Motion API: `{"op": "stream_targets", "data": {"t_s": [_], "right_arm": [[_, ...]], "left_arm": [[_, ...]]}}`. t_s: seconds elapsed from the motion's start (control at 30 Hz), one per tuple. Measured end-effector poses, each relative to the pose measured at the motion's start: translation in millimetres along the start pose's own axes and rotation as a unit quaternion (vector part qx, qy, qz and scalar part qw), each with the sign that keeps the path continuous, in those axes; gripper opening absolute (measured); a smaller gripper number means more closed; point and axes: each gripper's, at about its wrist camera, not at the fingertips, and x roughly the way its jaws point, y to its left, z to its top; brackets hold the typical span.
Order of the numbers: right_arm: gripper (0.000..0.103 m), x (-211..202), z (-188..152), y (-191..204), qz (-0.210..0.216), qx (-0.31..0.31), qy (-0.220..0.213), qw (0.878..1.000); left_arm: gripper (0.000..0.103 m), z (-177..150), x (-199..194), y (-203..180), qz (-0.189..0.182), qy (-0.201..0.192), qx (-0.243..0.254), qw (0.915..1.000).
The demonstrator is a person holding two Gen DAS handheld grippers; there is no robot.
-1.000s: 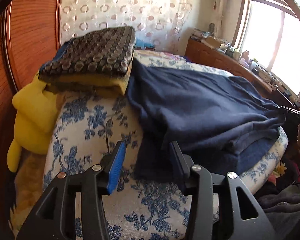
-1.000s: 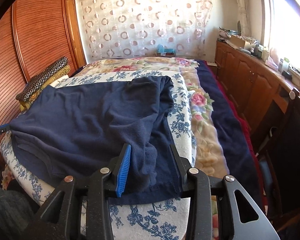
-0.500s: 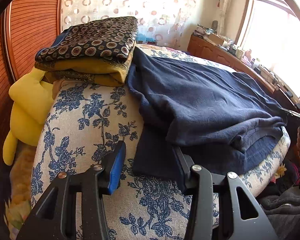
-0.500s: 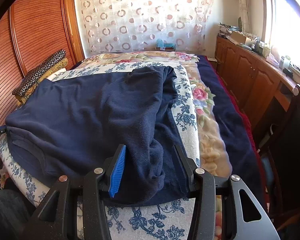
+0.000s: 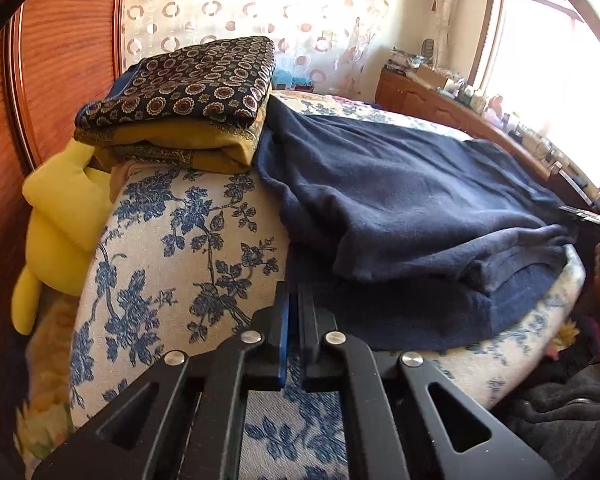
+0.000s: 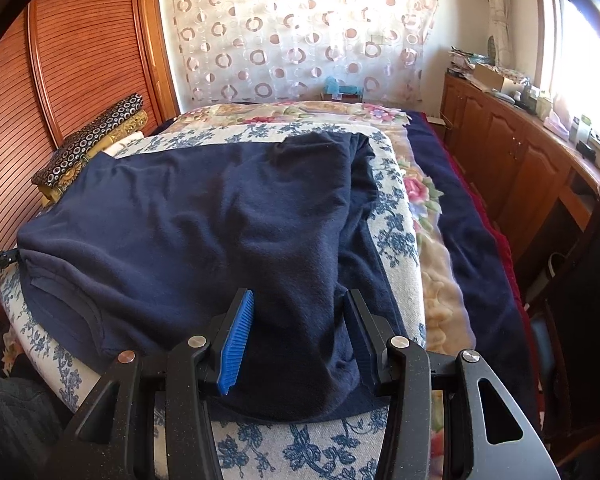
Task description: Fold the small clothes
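Navy fleece garment (image 6: 204,216) lies partly folded on floral cushion (image 6: 396,216).

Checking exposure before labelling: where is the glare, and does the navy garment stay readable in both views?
Left wrist view: window blown out white, navy garment folds still readable. Right wrist view: glare at the right edge, backlit curtain bright, garment clear; fisheye bends the wardrobe.

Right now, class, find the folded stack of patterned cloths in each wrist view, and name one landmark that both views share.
Left wrist view: the folded stack of patterned cloths sits upper left, touching the navy garment.
Right wrist view: the stack lies at the left edge, by the wooden panel.
Shared landmark: the circle-print curtain.
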Motion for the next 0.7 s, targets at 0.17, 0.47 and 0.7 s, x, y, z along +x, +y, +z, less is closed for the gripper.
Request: {"op": "stream_targets", "data": {"t_s": [0.17, 0.47, 0.7], "right_arm": [[0.048, 1, 4, 7, 0.003, -0.001, -0.008, 1.0], [0.048, 4, 3, 17, 0.007, -0.006, -0.009, 1.0], [0.048, 2, 2, 16, 0.005, -0.001, -0.009, 1.0]], "left_arm": [[0.004, -2, -28, -2, -0.015, -0.018, -0.001, 0.9997], [0.004, -4, -49, -11, -0.002, -0.018, 0.019, 0.9996], [0.045, 2, -35, -15, -0.009, -0.018, 0.025, 0.9995]]}}
